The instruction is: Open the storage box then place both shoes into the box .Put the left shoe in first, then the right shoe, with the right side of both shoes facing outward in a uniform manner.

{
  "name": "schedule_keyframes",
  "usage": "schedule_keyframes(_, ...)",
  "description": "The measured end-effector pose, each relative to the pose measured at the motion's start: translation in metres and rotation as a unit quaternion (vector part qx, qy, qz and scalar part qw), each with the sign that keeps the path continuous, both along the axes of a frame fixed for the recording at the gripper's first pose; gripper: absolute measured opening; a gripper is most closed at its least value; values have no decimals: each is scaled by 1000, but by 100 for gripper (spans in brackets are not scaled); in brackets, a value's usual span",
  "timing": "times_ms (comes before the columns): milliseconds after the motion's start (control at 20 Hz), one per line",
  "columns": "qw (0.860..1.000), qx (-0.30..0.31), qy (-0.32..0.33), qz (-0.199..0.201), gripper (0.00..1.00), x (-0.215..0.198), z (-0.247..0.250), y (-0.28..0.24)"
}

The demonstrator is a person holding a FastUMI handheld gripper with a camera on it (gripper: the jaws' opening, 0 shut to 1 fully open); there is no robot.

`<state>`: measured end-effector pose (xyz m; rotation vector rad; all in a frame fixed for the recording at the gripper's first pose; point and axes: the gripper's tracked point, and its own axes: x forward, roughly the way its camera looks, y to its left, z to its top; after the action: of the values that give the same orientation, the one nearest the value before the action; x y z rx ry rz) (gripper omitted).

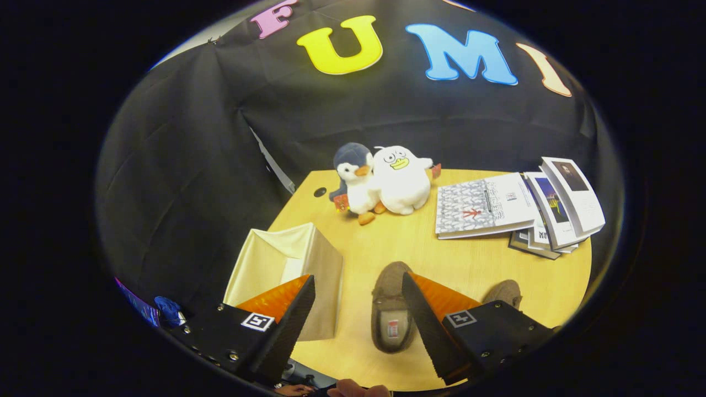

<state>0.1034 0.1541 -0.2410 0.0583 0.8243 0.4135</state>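
The gripper [358,309] hangs over the near edge of the table [485,264] with its two fingers spread wide and nothing between the pads, so the tongs are released. Just beyond and between the fingers lies one brown shoe [389,317], toe pointing away, its opening and inner label facing up. The second shoe [504,291] shows as a brown toe past the right finger, most of it hidden behind that finger. Which of the two is the left shoe cannot be told for sure from here. To the left, partly behind the left finger, stands the box [287,264], a cream fabric one whose top looks already open, with the inside walls showing. My judgement is that the opening step is done or nearly so, and the step in hand is the reach for the first shoe; neither shoe is in the box yet. The next move calls for lowering the fingers around the chosen shoe, closing across its sides or heel collar, lifting it and carrying it left to the box, turned so its right side faces outward. Farther back on the table sit two plush penguins [383,182] side by side and touching, and to their right a fanned pile of books [518,207], well clear of the working area.
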Motion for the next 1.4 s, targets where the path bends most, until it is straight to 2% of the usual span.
schedule_keyframes(500,991,-87,106,2,97,-14,-110,-45)
schedule_keyframes(950,975,-139,175,-15,97,6,-184,-61)
schedule_keyframes(1050,973,-136,187,-22,92,12,-194,-58)
schedule_keyframes(1150,970,-127,204,-23,75,12,-199,-54)
schedule_keyframes(1200,969,-108,219,-37,52,12,-200,-48)
schedule_keyframes(1300,967,-110,226,-38,6,11,-195,-49)
schedule_keyframes(1350,967,-102,231,-43,6,8,-195,-46)
schedule_keyframes(1400,965,-94,240,-42,0,5,-194,-45)
